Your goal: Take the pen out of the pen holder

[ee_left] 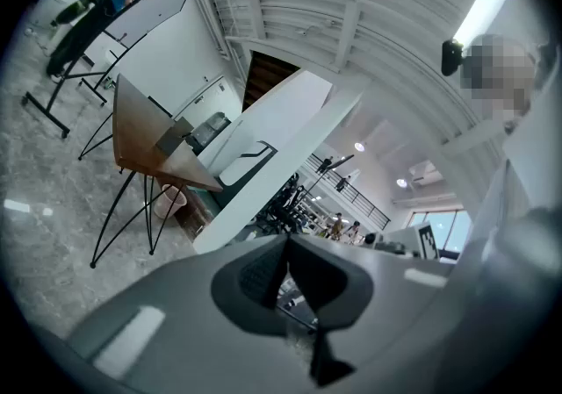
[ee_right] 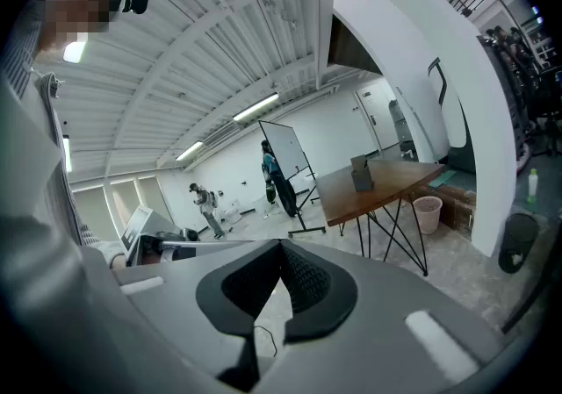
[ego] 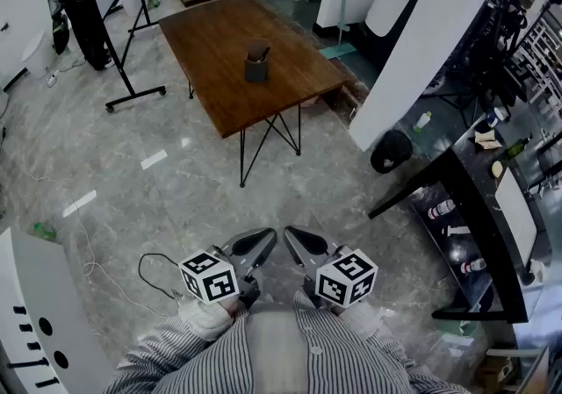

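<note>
Both claws are drawn in close against the person's striped shirt [ego: 263, 357]. The left gripper [ego: 263, 243] has its jaws closed tip to tip on nothing, and the right gripper [ego: 299, 243] is likewise closed and empty. A loose cable [ego: 154, 271] lies on the floor [ego: 176, 182] just left of them.

The pen holder [ego: 255, 68] stands well apart, straight ahead on the brown table [ego: 211, 28]. The pen [ego: 262, 54] sticks up out of its top, roughly upright, with a slight lean. Neither hand looks clearly nearer.

Only bare floor lies between, so I judge a walk forward comes first. A whiteboard stand [ego: 132, 32] flanks the table's left and a white pillar [ego: 430, 50] its right.
</note>
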`<action>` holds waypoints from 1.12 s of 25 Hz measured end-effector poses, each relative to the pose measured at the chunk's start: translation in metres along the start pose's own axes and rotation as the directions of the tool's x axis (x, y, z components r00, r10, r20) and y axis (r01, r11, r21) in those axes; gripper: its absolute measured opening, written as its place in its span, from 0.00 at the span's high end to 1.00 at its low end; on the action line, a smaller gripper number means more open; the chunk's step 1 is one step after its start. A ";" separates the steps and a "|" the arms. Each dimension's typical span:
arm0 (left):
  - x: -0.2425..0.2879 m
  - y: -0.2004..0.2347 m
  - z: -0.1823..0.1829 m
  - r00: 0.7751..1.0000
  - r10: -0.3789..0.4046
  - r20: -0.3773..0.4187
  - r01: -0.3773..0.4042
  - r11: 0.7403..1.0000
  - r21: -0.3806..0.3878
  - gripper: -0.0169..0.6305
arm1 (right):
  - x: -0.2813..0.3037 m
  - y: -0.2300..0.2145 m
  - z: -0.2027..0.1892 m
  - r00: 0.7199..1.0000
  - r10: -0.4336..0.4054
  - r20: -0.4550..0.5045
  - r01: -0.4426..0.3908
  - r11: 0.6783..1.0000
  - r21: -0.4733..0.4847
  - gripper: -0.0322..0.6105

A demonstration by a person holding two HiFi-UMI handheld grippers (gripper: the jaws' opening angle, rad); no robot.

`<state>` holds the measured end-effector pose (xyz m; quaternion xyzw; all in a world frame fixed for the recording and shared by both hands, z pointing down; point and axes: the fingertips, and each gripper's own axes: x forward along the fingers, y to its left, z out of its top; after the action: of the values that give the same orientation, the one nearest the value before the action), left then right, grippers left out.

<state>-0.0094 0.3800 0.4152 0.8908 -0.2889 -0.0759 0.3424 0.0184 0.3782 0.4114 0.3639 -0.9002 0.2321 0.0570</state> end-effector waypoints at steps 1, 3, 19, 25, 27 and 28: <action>0.005 0.002 0.001 1.000 -0.004 -0.004 0.004 1.000 0.001 0.96 | 0.001 -0.007 0.003 1.000 -0.007 0.004 0.007 1.000 0.003 0.95; 0.015 0.007 0.003 1.000 -0.010 -0.011 0.010 1.000 0.004 0.96 | 0.006 -0.021 0.009 1.000 -0.019 0.009 0.019 1.000 0.009 0.95; 0.117 0.161 0.145 0.999 -0.037 -0.015 0.037 0.999 0.005 0.96 | 0.172 -0.139 0.117 0.996 -0.035 0.086 0.031 0.998 0.046 0.95; 0.161 0.214 0.221 0.997 -0.080 -0.021 0.081 0.996 0.037 0.96 | 0.242 -0.184 0.169 0.995 -0.026 0.094 0.019 0.997 0.070 0.95; 0.173 0.232 0.240 0.996 -0.086 -0.038 0.088 0.995 0.048 0.96 | 0.265 -0.199 0.183 0.995 -0.020 0.098 0.011 0.996 0.088 0.95; 0.179 0.241 0.247 0.995 -0.088 -0.048 0.090 0.995 0.050 0.96 | 0.276 -0.205 0.189 0.995 -0.020 0.099 0.010 0.995 0.095 0.95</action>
<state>-0.0562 -0.0054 0.3972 0.9129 -0.2430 -0.0632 0.3219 -0.0300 -0.0104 0.3965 0.3841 -0.8872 0.2557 -0.0035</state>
